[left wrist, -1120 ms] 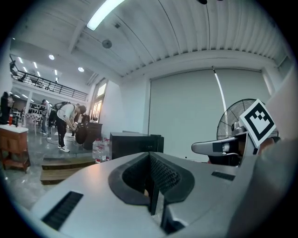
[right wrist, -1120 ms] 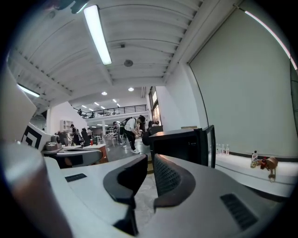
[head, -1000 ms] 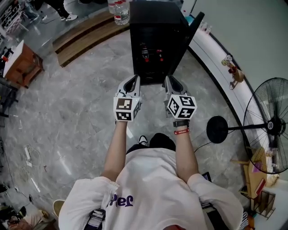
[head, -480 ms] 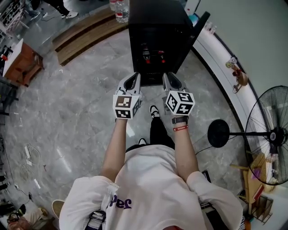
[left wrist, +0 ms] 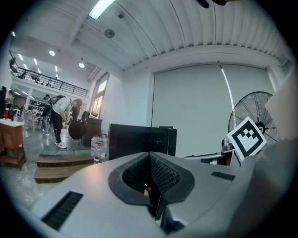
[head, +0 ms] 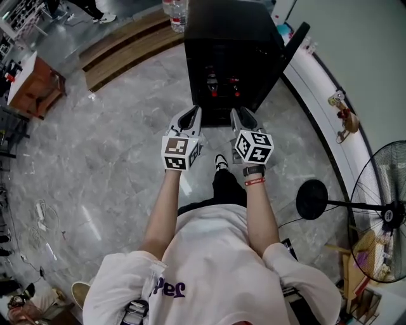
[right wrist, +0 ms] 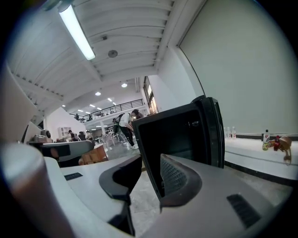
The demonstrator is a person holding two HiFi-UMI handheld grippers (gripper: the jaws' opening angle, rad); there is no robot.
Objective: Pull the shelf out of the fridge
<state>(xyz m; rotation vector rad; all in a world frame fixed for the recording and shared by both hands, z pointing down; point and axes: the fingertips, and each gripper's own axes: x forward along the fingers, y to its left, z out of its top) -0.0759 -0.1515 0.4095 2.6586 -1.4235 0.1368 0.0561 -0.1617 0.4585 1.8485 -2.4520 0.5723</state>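
The black fridge (head: 225,44) stands on the floor ahead with its door (head: 293,41) swung open to the right. Its dark inside shows two red-capped items (head: 213,82); I cannot make out the shelf itself. My left gripper (head: 189,118) hovers just short of the fridge front, shut and empty (left wrist: 151,160), and the fridge (left wrist: 139,139) shows beyond it. Level with it on the right, my right gripper (head: 244,119) has its jaws opening; a gap shows in the right gripper view (right wrist: 151,172) with nothing between the pads. The fridge's open front (right wrist: 179,135) rises just beyond them.
A standing fan (head: 388,212) with a round base (head: 312,198) is at the right. A white curved ledge (head: 320,108) carries a small toy figure (head: 342,117). Water bottles (head: 176,9), a wooden step (head: 127,44) and a brown table (head: 35,86) lie behind and left. A shoe (head: 220,162) is below the grippers.
The person has stepped closer to the fridge, one foot coming forward under the grippers. Both grippers stay side by side in front of the fridge opening.
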